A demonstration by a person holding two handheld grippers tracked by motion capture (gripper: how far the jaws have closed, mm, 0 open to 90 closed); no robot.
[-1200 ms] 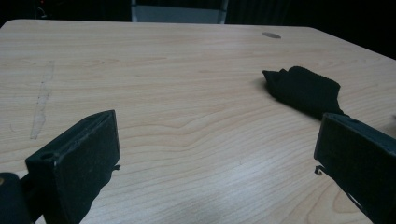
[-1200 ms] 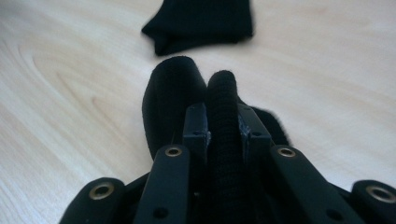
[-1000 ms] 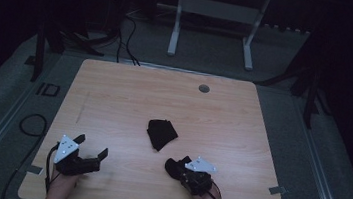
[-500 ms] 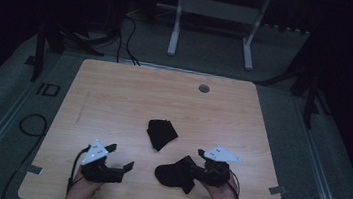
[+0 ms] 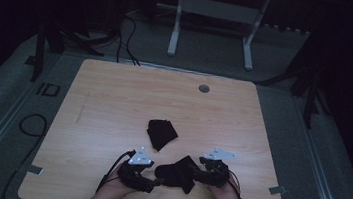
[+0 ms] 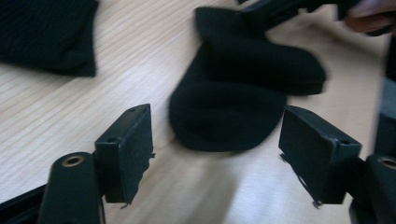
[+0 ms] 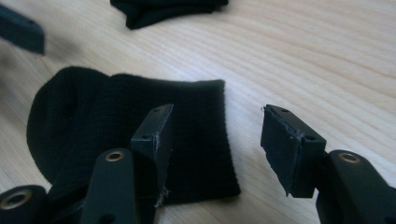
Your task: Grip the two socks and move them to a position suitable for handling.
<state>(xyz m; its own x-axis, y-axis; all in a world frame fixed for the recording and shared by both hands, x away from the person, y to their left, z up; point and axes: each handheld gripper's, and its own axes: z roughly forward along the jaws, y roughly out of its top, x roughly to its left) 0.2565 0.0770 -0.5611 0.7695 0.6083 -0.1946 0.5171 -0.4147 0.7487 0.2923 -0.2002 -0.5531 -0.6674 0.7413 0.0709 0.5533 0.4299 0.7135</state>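
Observation:
A black sock [image 5: 176,172] lies flat near the table's front edge, between my two grippers. My left gripper [image 5: 153,181] points at its rounded toe end. In the left gripper view the sock [image 6: 243,93] lies just ahead of the left gripper [image 6: 219,154]; its jaws have just been closing and touch nothing. My right gripper [image 5: 196,174] is at the cuff end. In the right gripper view the right gripper [image 7: 219,149] has just opened, one jaw over the sock [image 7: 93,121], the other over bare wood. A second, folded black sock [image 5: 161,133] lies behind.
The wooden table [image 5: 115,92] has a round cable hole [image 5: 204,88] near its far edge. The folded sock [image 6: 46,32] lies close to the left gripper's left. A white desk frame [image 5: 214,13] and cables [image 5: 31,123] are on the floor beyond.
My left gripper has moved right, up to the sock, and its jaws have narrowed. My right gripper has let go of the sock, which now lies spread flat, and shifted right.

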